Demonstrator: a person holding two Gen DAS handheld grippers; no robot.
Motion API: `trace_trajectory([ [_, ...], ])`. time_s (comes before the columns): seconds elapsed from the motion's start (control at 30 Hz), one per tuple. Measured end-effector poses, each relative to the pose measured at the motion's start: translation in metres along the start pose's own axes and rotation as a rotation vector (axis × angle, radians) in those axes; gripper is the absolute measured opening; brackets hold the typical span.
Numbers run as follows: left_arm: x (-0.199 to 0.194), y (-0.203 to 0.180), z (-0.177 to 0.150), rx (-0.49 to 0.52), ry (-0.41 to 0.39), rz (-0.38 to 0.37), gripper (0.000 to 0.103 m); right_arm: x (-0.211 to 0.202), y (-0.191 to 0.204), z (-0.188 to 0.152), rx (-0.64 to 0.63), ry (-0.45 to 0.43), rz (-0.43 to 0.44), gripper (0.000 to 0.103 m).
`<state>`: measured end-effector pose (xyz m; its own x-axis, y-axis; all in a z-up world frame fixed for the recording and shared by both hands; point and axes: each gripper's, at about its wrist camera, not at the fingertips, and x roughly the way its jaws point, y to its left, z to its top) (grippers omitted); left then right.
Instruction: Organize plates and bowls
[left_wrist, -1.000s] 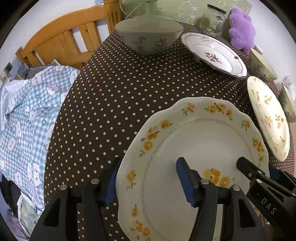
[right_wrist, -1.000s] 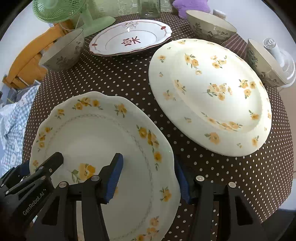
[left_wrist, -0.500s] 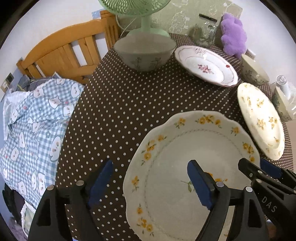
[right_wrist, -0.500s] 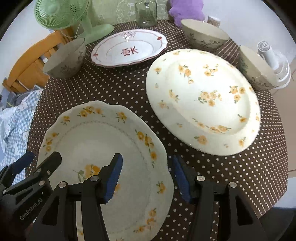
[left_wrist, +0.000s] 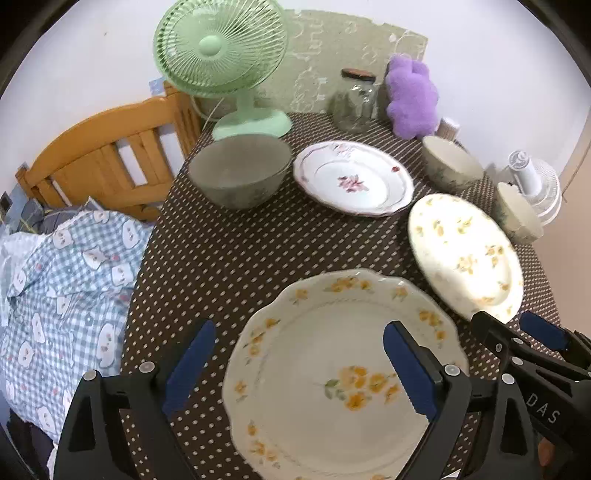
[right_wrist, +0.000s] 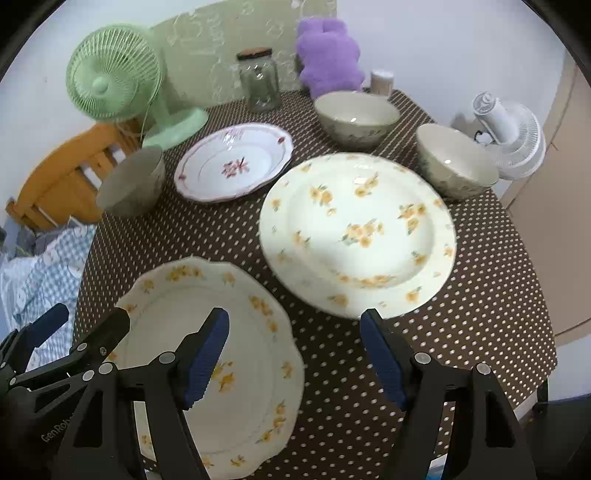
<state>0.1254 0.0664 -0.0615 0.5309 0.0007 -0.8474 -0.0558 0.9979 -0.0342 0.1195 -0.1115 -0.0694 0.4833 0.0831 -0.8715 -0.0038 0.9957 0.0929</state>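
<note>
Both grippers hung above the near edge of the table (left_wrist: 229, 258) with nothing in their grasp. The left gripper (left_wrist: 299, 365) had its fingers (left_wrist: 190, 363) spread wide, having just been opening, and they straddled the left rim of the scalloped yellow-flowered plate (left_wrist: 332, 373) without touching it. The right gripper (right_wrist: 295, 358) also had its fingers (right_wrist: 382, 363) apart after just opening; one hung over that plate's right rim, the other over bare dotted cloth.

The scalloped plate (right_wrist: 207, 365) lay flat at the near edge of the table. Just beside it, to its right and farther back, lay the round yellow-flowered plate (right_wrist: 356, 232), apart from it by a narrow strip of cloth. Behind them sat the pink-flowered plate (right_wrist: 234, 162). A grey bowl (left_wrist: 240, 170) stood at the left rear, close to the table's left edge, and two floral bowls (right_wrist: 356, 116) (right_wrist: 456, 160) stood at the right rear. All three bowls looked empty.

The widest open cloth lay left of centre, between the grey bowl and the scalloped plate. Along the back stood a green fan (left_wrist: 221, 48), a glass jar (left_wrist: 356, 99) and a purple plush toy (left_wrist: 412, 96). A wooden headboard (left_wrist: 99, 155) and a checked quilt (left_wrist: 59, 288) lay past the left edge.
</note>
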Motion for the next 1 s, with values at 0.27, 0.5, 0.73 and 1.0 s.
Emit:
trace_trajectory([
  [0.27,0.001,-0.031,0.015,0.019,-0.033,-0.025,0.094,-0.013,-0.036,0.012,0.052,-0.054,0.013,0.077],
  [0.5,0.013,-0.062,0.024,0.026,-0.02,-0.028,0.094,-0.009,-0.066,0.024,0.063,-0.07,0.006,0.077],
  [0.73,0.032,-0.096,0.034,0.028,0.0,-0.021,0.094,0.01,-0.101,0.035,0.089,-0.049,0.007,0.077],
  [1.0,0.063,-0.127,0.045,0.024,0.037,-0.002,0.094,0.038,-0.131,0.051,0.092,-0.019,0.024,0.077],
])
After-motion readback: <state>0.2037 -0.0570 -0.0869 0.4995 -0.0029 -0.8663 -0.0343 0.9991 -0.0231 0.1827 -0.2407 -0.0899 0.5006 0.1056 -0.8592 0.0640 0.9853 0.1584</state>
